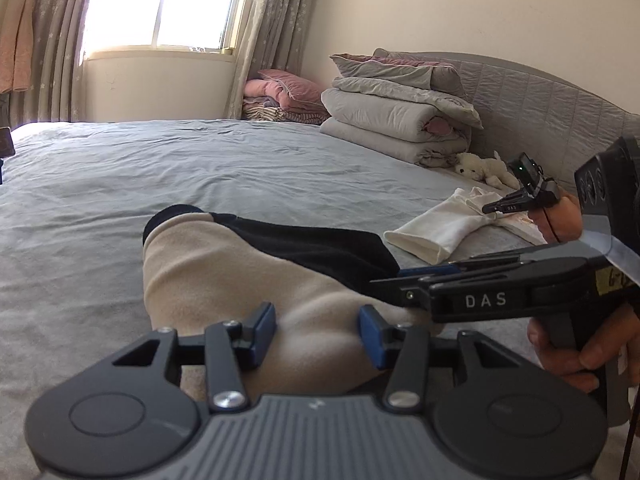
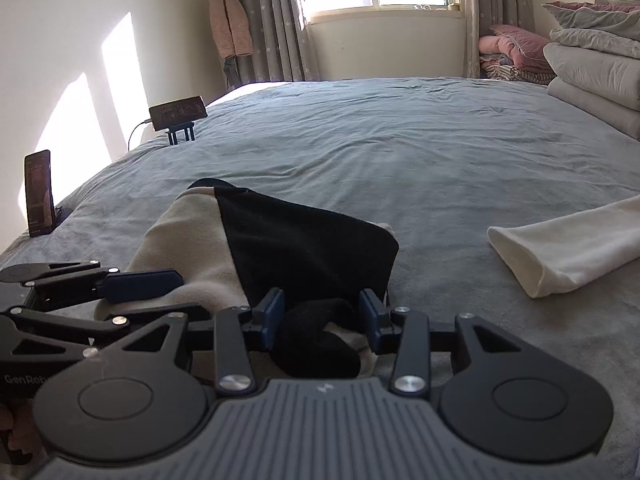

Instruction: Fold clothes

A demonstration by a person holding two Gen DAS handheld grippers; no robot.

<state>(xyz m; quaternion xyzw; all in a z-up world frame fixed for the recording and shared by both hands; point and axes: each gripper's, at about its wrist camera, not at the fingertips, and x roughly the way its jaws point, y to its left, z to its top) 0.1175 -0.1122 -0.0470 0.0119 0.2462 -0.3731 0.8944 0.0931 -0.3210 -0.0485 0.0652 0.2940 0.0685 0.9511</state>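
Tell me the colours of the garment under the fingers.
Beige and black garment; the right wrist view shows it best.

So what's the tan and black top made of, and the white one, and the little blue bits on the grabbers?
The tan and black garment looks like soft fleece: matte, fuzzy, thick rounded folds. The white garment looks like thinner knit, perhaps cotton: smooth, with a stitched cuff. The blue pads look like rubber or soft plastic: dull and blocky; hard to tell which.

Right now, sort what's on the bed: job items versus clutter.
Job:
beige-and-black garment
white garment
left gripper
right gripper

Lying about:
folded quilts
pink bedding
plush toy
two phones
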